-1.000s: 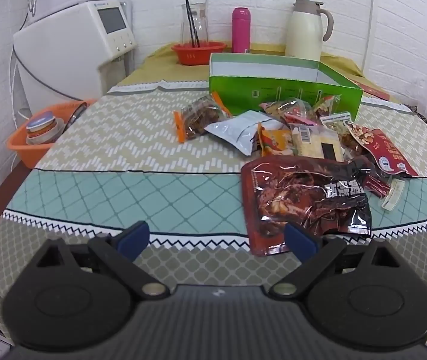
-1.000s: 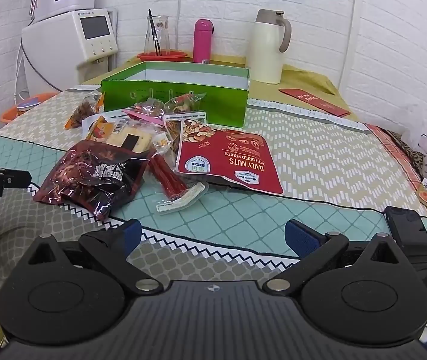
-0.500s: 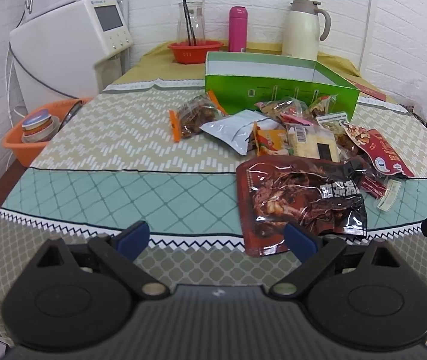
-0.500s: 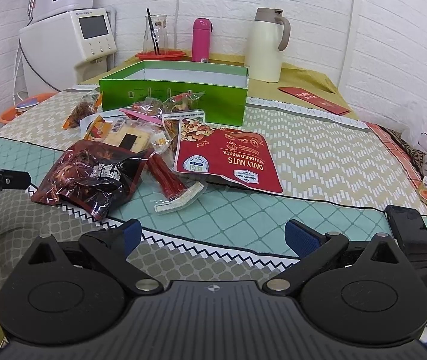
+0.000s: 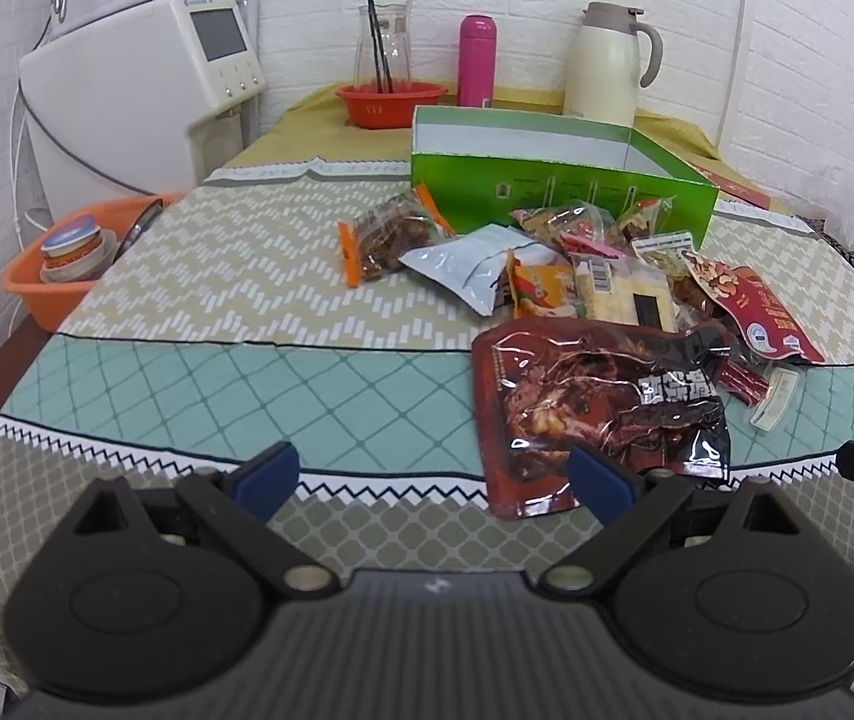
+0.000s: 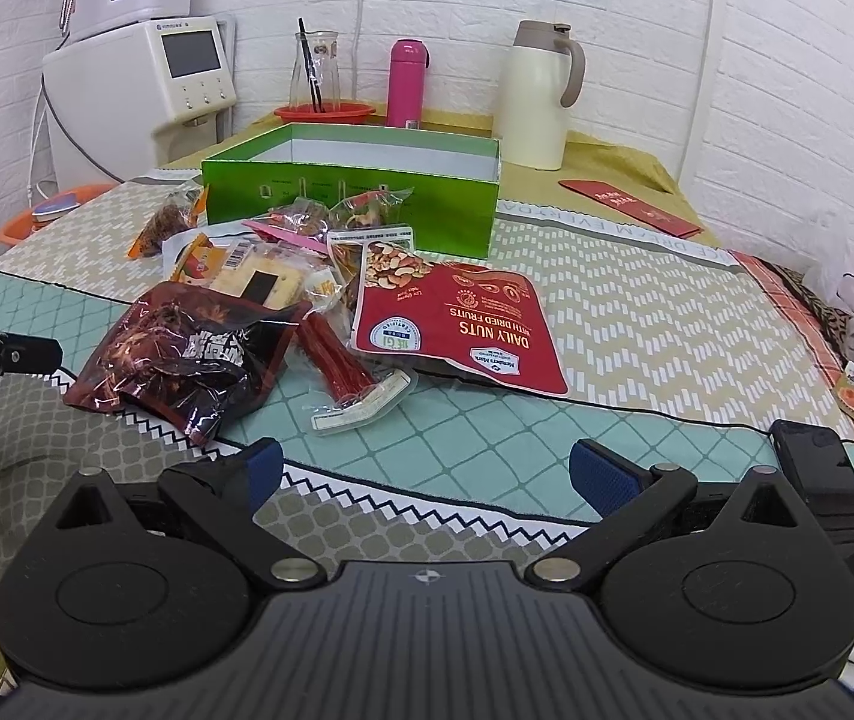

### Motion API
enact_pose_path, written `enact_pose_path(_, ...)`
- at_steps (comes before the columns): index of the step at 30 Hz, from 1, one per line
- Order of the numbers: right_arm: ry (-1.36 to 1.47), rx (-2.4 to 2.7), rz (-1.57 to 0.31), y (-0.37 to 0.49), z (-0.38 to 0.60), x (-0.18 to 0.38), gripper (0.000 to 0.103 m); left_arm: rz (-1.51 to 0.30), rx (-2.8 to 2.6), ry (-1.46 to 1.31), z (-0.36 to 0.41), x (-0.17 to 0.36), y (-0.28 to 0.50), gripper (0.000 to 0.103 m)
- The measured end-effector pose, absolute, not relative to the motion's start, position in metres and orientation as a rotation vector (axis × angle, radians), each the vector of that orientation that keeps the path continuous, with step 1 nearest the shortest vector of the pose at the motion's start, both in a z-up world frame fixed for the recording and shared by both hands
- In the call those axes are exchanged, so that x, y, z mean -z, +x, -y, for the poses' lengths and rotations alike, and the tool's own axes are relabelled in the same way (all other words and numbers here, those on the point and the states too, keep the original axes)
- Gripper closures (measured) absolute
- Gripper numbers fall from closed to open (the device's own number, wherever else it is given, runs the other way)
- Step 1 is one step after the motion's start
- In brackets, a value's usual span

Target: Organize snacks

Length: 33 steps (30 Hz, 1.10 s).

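Note:
A pile of snack packets lies in front of an open green box (image 5: 559, 195), which also shows in the right wrist view (image 6: 355, 201). Nearest is a dark red meat pouch (image 5: 601, 408) (image 6: 181, 354). A red "Daily Nuts" bag (image 6: 457, 318) (image 5: 751, 306), red sausage sticks (image 6: 337, 360), a silver packet (image 5: 475, 264) and an orange-ended packet (image 5: 385, 234) lie around it. My left gripper (image 5: 433, 474) is open and empty, low at the table's near edge, just left of the pouch. My right gripper (image 6: 427, 468) is open and empty, short of the sausages.
A black phone (image 6: 817, 480) lies at the right table edge. An orange basket (image 5: 67, 264) sits off the left side by a white appliance (image 5: 139, 90). A red bowl with a glass jug (image 5: 388, 96), a pink bottle (image 5: 478, 60), a cream thermos (image 5: 607, 60) and a red envelope (image 6: 631, 207) stand behind the box.
Both grippers have shifted only slightly toward the table. Both stay open, and the snacks have not moved.

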State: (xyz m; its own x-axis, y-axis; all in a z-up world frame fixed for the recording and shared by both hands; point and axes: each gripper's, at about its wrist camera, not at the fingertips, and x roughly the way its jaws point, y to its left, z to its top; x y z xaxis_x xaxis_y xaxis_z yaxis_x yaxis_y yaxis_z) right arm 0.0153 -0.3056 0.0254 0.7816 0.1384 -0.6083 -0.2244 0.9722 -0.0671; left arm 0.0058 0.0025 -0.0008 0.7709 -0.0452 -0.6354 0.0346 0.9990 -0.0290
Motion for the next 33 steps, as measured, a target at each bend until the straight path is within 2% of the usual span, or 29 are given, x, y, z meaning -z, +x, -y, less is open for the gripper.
enact_pose_path(22,-0.139,-0.207,-0.658,0.019,0.303,-0.02,0.0,-0.693,0.065,-0.034,-0.005,0.001,0.01,0.008)
enact_pose_path(30,-0.051,-0.397,-0.544,0.02,0.291,-0.025,0.0,-0.708,0.251,-0.179,-0.023,-0.004,0.032,0.008)
enact_pose_path(33,-0.056,-0.429,-0.565,0.029,0.279,-0.022,0.0,-0.747,0.335,-0.254,-0.024,0.0,0.045,0.008)
